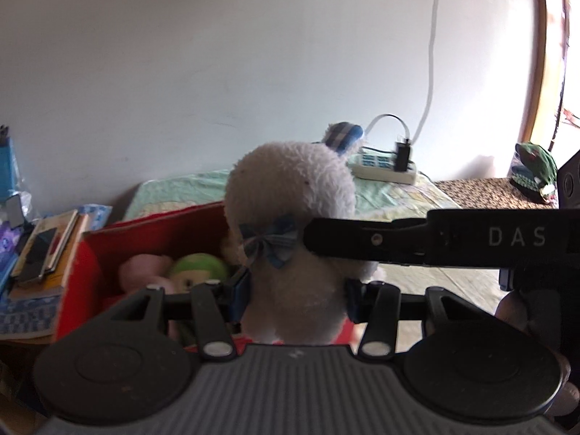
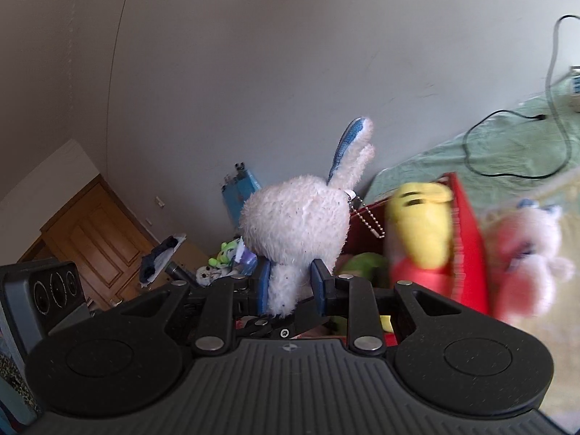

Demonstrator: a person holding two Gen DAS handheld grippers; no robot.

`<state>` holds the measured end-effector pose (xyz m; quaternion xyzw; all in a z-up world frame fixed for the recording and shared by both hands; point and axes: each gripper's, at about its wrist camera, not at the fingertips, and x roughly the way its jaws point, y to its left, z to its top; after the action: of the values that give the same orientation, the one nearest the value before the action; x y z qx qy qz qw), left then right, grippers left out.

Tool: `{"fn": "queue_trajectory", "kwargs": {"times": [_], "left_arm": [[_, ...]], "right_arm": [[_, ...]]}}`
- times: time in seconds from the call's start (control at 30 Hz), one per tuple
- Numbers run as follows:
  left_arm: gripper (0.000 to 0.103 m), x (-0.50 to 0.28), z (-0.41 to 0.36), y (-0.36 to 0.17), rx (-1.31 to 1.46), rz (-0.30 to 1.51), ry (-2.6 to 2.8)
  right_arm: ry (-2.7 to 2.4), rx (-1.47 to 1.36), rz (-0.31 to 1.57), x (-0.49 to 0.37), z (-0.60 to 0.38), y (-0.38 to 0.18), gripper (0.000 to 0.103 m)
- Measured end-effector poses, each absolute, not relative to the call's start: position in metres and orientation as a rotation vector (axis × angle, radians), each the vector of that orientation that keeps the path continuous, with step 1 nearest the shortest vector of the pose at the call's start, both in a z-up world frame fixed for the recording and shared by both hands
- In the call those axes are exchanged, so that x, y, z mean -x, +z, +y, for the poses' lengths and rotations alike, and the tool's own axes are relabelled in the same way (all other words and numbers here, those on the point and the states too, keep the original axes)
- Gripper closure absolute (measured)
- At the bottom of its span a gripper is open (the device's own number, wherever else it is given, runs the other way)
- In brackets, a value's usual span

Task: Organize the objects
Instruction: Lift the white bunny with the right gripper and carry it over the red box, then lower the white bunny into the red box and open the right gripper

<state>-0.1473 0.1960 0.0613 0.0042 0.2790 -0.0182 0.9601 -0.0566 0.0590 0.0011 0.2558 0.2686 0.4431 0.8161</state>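
A: L gripper (image 1: 295, 299) status?
B: Being clamped on white bunny (image 1: 290, 217), held above red box (image 1: 152, 228) front edge.
A: R gripper (image 2: 290, 286)?
B: Bunny also being pinched there, lower body.

The plush rabbit (image 1: 290, 195) is white and fluffy, with a blue checked bow (image 1: 272, 241) and a blue-lined ear (image 2: 349, 137). Behind the rabbit, the box (image 1: 90, 264) is red, holding a green-headed doll (image 1: 197, 272). Beside the rabbit, the yellow-and-red toy (image 2: 422, 232) blurs. The bedsheet (image 2: 507, 148) is pale green.
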Motion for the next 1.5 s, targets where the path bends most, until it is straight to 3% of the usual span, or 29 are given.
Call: {"fn": "queue_trajectory", "kwargs": {"times": [0.57, 1.1, 1.5], "left_arm": [[0.052, 0.138, 0.308, 0.042, 0.011, 0.626, 0.134], [0.052, 0.117, 0.357, 0.011, 0.067, 0.738, 0.177], [0.034, 0.115, 0.349, 0.012, 0.042, 0.725, 0.160]], "right_arm": [[1.007, -0.545, 0.731, 0.027, 0.162, -0.014, 0.076], [0.963, -0.498, 0.951, 0.002, 0.204, -0.037, 0.076], [0.923, -0.461, 0.990, 0.003, 0.206, -0.043, 0.070]]}}
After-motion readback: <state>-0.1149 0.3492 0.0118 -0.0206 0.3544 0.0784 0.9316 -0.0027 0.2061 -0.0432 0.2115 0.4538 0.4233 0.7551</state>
